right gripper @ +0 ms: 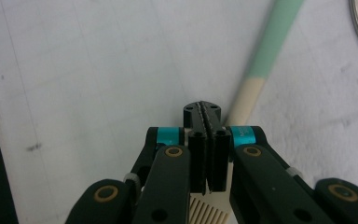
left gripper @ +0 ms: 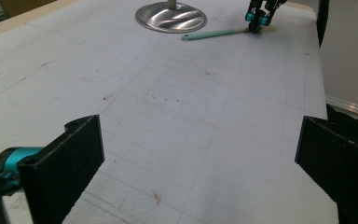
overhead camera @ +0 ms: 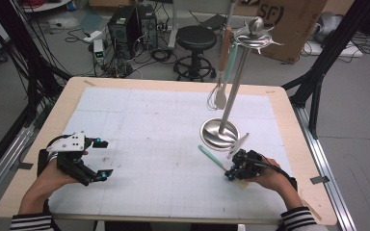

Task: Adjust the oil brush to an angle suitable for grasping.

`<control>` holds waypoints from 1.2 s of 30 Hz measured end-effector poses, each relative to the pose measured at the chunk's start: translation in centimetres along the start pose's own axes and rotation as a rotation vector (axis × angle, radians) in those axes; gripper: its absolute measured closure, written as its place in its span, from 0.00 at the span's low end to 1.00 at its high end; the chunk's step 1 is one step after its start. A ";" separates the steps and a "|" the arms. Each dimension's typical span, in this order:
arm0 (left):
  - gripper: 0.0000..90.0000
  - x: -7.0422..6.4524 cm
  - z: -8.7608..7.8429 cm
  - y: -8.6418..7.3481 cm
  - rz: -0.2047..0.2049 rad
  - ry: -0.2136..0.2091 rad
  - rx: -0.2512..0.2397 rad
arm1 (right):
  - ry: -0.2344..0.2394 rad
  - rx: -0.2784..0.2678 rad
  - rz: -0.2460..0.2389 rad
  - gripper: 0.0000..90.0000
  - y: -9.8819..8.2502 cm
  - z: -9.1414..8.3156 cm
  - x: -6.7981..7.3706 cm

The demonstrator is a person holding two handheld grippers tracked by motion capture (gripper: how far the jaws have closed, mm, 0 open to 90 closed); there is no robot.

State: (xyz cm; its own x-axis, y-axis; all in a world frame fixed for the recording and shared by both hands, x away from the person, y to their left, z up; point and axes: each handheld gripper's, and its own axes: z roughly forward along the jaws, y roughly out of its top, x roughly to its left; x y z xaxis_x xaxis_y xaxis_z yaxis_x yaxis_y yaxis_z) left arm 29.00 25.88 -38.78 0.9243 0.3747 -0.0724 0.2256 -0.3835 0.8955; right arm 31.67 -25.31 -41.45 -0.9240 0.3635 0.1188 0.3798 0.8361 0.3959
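A spatula (overhead camera: 212,158) with a mint-green handle and a cream neck lies flat on the white mat, just in front of the steel utensil stand (overhead camera: 219,134). My right gripper (overhead camera: 230,174) hovers low over its cream end, jaws pressed together with nothing between them. In the right gripper view the handle (right gripper: 272,42) runs off past the right side of the shut tips (right gripper: 201,109), and a slotted cream blade (right gripper: 209,212) peeks out beneath the gripper body. My left gripper (overhead camera: 104,160) rests at the table's left, open and empty. The left gripper view shows its jaws (left gripper: 198,158) wide apart, with the spatula (left gripper: 214,33) far ahead.
Two utensils (overhead camera: 224,62) hang from the stand's top rack. The stand's round base (left gripper: 171,17) sits right of centre. The white grid mat (overhead camera: 149,125) covers a wooden table. Beyond the far edge stand a black stool (overhead camera: 195,41), computer towers (overhead camera: 125,26) and a cardboard box (overhead camera: 294,24).
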 end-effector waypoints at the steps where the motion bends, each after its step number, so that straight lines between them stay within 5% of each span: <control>1: 0.02 0.0 0.0 0.0 -0.002 -0.002 -0.001 | 0.000 0.003 0.010 0.99 -0.3 -0.1 0.0; 15: 0.02 0.0 0.1 -0.1 -0.003 0.002 0.006 | -0.080 0.047 0.072 0.99 -3.9 -2.1 -1.3; 20: 0.02 0.1 0.1 -0.1 -0.002 0.001 0.006 | -0.048 0.004 0.079 0.97 -4.1 -2.7 -1.2; 27: 0.02 0.1 0.0 -0.1 -0.006 0.000 0.003 | -0.027 -0.109 0.073 0.76 -3.6 -4.7 -0.5; 36: 0.02 0.1 0.0 -0.1 -0.005 0.005 -0.001 | -0.074 -0.244 0.091 0.28 -2.6 -6.8 0.6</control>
State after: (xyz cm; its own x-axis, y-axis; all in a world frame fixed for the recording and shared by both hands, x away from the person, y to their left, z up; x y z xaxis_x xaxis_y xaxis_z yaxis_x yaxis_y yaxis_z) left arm 29.04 25.98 -38.84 0.9217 0.3806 -0.0753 0.2304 -0.3809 0.8954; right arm 29.86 -30.02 -36.22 -0.8773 0.4694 0.1003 0.4308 0.6779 0.5957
